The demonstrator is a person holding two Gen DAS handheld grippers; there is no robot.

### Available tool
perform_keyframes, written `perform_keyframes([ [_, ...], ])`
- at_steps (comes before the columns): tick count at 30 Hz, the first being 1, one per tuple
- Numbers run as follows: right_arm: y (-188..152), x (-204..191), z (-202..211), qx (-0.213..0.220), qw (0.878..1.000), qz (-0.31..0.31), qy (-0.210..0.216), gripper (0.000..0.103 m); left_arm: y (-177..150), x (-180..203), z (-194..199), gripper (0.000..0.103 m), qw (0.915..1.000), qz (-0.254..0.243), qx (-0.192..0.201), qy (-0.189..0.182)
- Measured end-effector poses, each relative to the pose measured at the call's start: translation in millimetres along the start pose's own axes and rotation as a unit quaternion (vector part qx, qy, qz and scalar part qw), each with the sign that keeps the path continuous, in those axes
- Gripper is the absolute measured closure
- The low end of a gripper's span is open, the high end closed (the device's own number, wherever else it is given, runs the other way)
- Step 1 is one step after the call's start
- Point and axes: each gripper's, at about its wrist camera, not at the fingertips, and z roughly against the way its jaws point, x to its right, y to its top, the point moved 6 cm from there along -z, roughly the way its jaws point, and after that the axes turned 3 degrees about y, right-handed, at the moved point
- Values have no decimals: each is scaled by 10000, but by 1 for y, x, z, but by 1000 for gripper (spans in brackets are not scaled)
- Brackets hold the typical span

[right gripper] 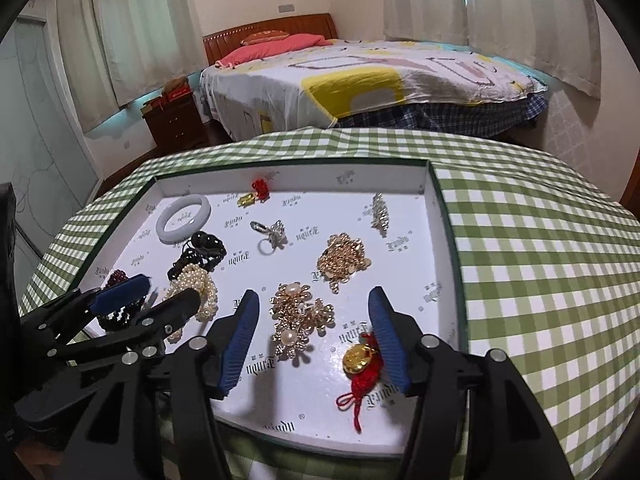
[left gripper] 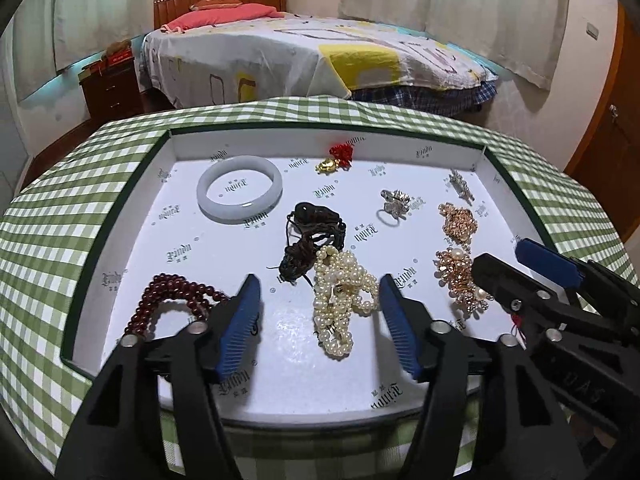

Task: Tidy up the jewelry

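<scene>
Since both sit parted and empty over the tray (left gripper: 120,216) on the bench (right gripper: 540,240), left hand-held gripper (left gripper: 320,292) brackets the pearl strand (left gripper: 340,300), right hand-held gripper (right gripper: 314,304) brackets the gold brooch (right gripper: 298,316), likely mid-sorting.

bare tray floor (left gripper: 280,344) between pearl strand (left gripper: 340,300), red beads (left gripper: 172,300)
</scene>
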Motion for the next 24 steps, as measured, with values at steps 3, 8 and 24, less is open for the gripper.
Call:
perform_keyframes([
  [3,0,3,10,98,9999,-39,-40,39,0,-2,8,33,10000,61,56,-25],
  [8,-4,6,24,211,9997,-36,-139,33,-2,0,27,24,9996,-39,263,72],
  [24,-18,8,56,403,9984,-133,-382,21,-17,-18,75,13,9976,-48,514,469],
])
